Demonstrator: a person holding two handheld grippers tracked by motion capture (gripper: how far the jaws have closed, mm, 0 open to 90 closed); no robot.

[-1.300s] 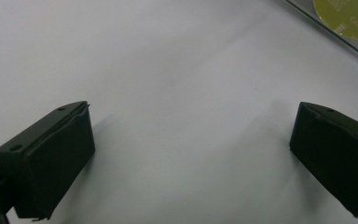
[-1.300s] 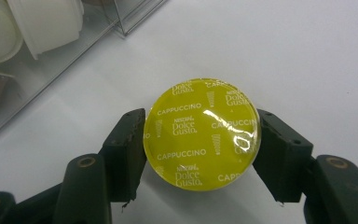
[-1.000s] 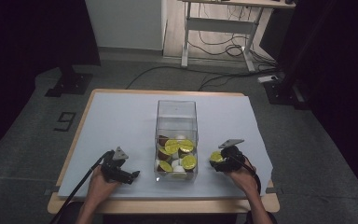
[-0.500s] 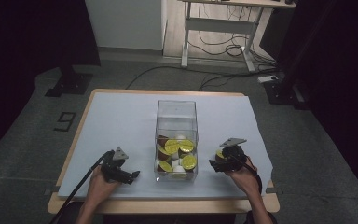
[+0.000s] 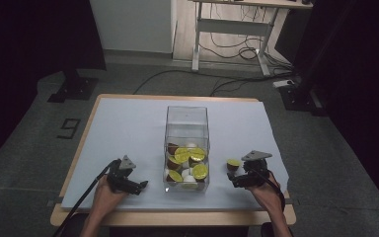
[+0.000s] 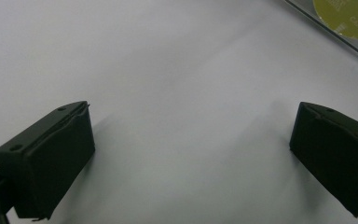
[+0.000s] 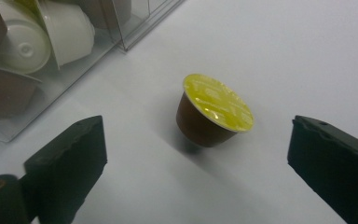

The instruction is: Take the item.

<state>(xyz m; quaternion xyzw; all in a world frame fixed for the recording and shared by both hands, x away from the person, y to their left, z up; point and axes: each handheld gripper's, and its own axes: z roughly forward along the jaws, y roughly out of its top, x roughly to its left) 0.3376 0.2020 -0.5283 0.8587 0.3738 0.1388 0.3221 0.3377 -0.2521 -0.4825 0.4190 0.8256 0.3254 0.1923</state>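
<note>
1 capsule [image 7: 213, 112] between open claw [image 7: 196, 154]

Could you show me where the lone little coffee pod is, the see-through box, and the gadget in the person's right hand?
Coffee pod [image 7: 218, 105]: right gripper view, on its yellow-green foil lid.
Clear box [image 5: 187, 114]: high view, on its far upper wall.
Right gripper [image 5: 233, 180]: high view, midway between its open jaws' tips.
</note>
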